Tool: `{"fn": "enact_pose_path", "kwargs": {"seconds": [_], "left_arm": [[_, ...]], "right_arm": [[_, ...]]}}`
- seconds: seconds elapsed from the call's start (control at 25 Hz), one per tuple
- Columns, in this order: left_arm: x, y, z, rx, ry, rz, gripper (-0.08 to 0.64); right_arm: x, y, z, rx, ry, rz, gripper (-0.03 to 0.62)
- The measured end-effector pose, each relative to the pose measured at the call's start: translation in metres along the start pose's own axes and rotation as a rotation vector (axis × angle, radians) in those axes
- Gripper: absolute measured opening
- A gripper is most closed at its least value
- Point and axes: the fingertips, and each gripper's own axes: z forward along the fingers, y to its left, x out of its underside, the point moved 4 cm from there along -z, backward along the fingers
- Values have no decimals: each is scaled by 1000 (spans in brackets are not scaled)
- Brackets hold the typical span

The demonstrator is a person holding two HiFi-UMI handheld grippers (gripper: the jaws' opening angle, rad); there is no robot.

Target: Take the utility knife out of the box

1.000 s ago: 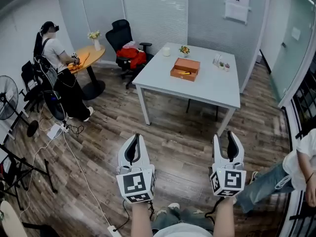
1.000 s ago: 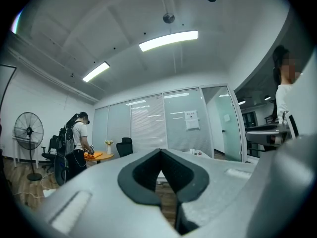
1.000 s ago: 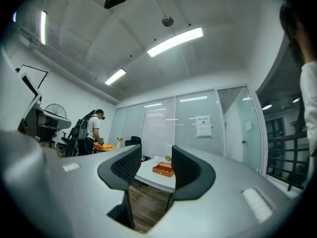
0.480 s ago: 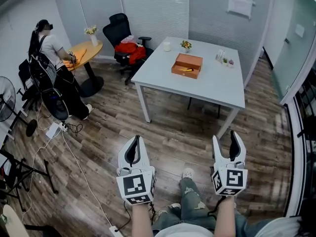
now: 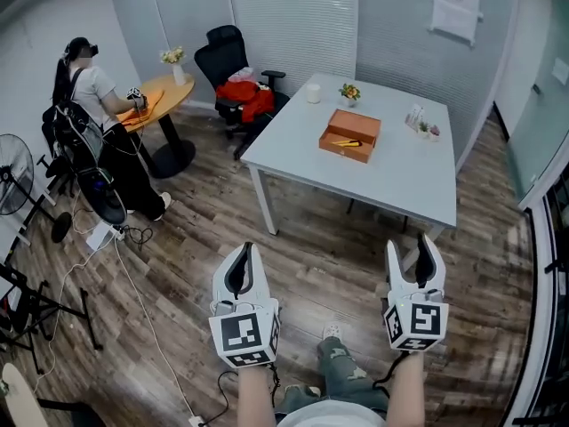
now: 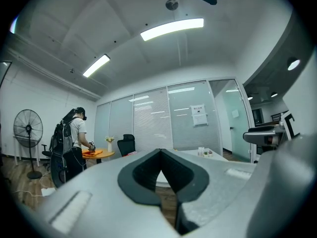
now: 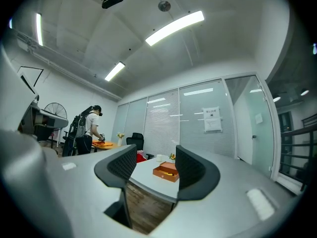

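1. Orange box (image 5: 351, 135) sits open on the white worktop (image 5: 391, 176), well apart from us across the wood floor (image 5: 293, 238). The yellow utility knife (image 5: 345, 142) lies inside it, on the bottom.
2. We hold both tongs level, short of the worktop. The left tongs (image 5: 243, 249) are clenched, tips together, on nothing. The right tongs (image 5: 411, 243) are released; they have just eased inward a little from their widest, and nothing stands between them.
3. The box lies ahead, between the lines of the two tongs but closer to the right one, so we judge the right hand the nearer for the pick.
4. The knife's long axis runs along the box's length, roughly crosswise to our approach, so we judge the tongs should close across its narrow width.
5. The right gripper view frames the distant box between its open tongs. The left gripper view shows only a strip of worktop beside its closed tongs, and no box. Only the head view shows clearly how the knife lies.
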Motion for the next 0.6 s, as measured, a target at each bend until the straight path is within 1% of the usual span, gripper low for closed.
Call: {"fn": "enact_pose_path", "kwargs": {"seconds": [0.36,0.6], "left_arm": [[-17,-7,118,-69,-6,13,0],[-22,-14,175,-93,-12,16,0]], "right_arm": [[-10,-48,133,-56,-29,10,261],[-8,-65,193,-96,-30,-3,255]]}}
